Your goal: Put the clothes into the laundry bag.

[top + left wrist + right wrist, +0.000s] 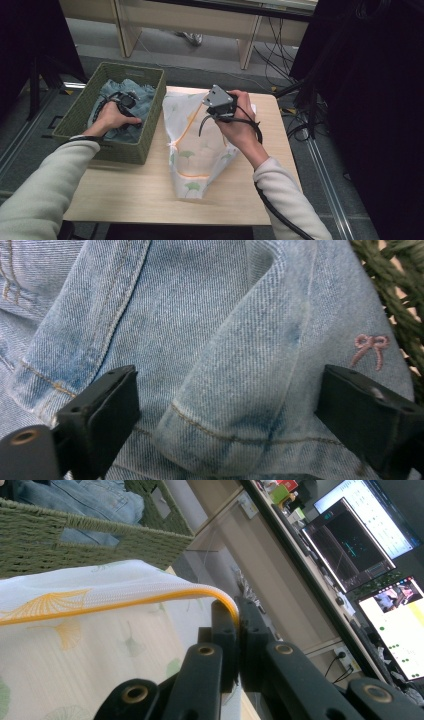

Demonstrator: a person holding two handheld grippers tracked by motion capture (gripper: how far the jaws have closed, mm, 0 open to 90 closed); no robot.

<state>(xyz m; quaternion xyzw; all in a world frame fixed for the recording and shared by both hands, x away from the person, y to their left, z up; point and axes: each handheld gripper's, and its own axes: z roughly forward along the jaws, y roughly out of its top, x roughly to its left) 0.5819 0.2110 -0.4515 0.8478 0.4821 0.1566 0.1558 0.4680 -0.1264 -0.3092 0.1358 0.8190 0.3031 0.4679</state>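
Denim garment (240,355), a pale blue piece with a small pink bow stitched on it, is lying crumpled inside the green woven basket (75,117) at the far left of the worktop (145,195). The left claw (131,102) is pointing down into this basket, and in the left gripper view its two black jaws are standing wide apart with a raised fold of the denim just between them. The pads are not pressing on the cloth, so nothing is being held there yet. The fold is running roughly from near to far between the jaws, so, in my judgement, closing straight onto it is what the next move is asking for.

To the right of the basket, the white mesh laundry bag (192,150), printed with green and yellow leaves, is lying on the worktop with its long side running from near to far. The right claw (237,625) is pinching the orange-trimmed rim of the bag at its far end and is lifting this edge, so the mouth is facing towards the basket. The bag is looking empty inside, as far as the pictures are telling. The left hand is the nearer one to the denim, and the open mouth is lying just to its right.
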